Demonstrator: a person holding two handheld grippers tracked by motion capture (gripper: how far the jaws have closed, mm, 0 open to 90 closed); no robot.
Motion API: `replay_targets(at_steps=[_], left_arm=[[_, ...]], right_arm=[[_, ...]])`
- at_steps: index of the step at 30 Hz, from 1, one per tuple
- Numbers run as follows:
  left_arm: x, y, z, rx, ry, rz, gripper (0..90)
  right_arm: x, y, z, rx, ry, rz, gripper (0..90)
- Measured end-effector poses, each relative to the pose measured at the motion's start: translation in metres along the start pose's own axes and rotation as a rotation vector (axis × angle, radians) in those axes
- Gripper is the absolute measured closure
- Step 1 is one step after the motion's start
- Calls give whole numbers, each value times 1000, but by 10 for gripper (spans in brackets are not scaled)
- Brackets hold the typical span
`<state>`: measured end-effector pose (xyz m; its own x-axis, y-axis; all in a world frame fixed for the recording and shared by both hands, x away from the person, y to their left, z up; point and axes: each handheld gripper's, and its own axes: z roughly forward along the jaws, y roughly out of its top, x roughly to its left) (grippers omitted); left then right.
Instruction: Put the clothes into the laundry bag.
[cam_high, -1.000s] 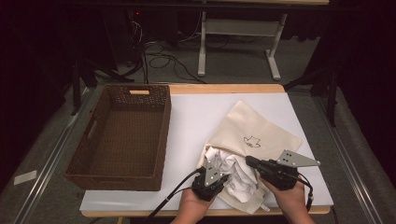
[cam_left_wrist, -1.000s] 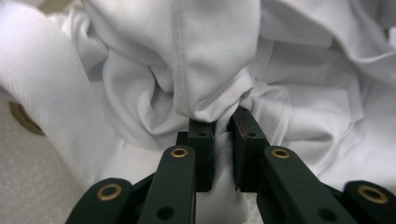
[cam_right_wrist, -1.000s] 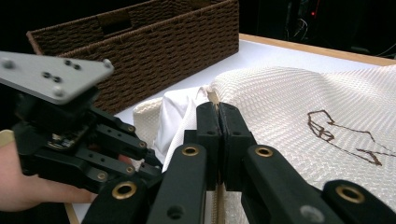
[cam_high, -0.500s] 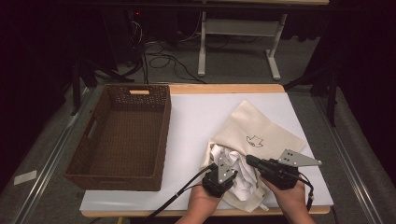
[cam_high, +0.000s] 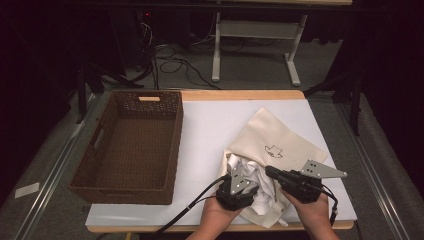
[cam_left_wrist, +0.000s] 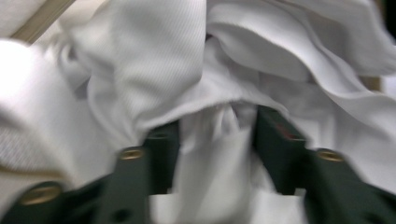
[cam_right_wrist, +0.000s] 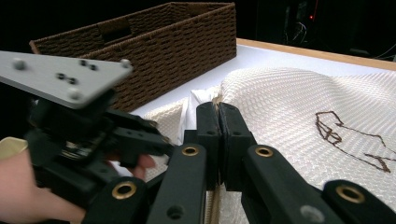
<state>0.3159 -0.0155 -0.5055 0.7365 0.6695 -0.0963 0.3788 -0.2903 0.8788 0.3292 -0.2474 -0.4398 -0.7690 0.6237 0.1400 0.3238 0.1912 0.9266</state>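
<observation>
A: Looking down from the high view, the left tongs (cam_high: 243, 186) sit in the crumpled white cloth (cam_high: 250, 172) at the mouth of the cream bag (cam_high: 285, 145), near the table (cam_high: 210, 130) front edge. The right tongs (cam_high: 272, 173) pinch the bag's rim.

B: Left gripper view: jaws have just been opening, half apart, cloth (cam_left_wrist: 219, 140) bunched loosely between them.

A: Right gripper view: jaws pressed together on the bag edge (cam_right_wrist: 205, 100), basket (cam_right_wrist: 154, 51) behind.

B: Risk? With that loose hold, the cloth could slide back out of the bag.
</observation>
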Motion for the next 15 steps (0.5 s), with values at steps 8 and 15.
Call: replay_targets(at_steps=[8, 15], left_arm=[[6, -13, 3, 129, -49, -4, 208], [7, -13, 8, 137, 12, -1, 487]], right_arm=[[1, 0, 3, 10, 0, -7, 896], [1, -1, 3, 15, -1, -5, 896]])
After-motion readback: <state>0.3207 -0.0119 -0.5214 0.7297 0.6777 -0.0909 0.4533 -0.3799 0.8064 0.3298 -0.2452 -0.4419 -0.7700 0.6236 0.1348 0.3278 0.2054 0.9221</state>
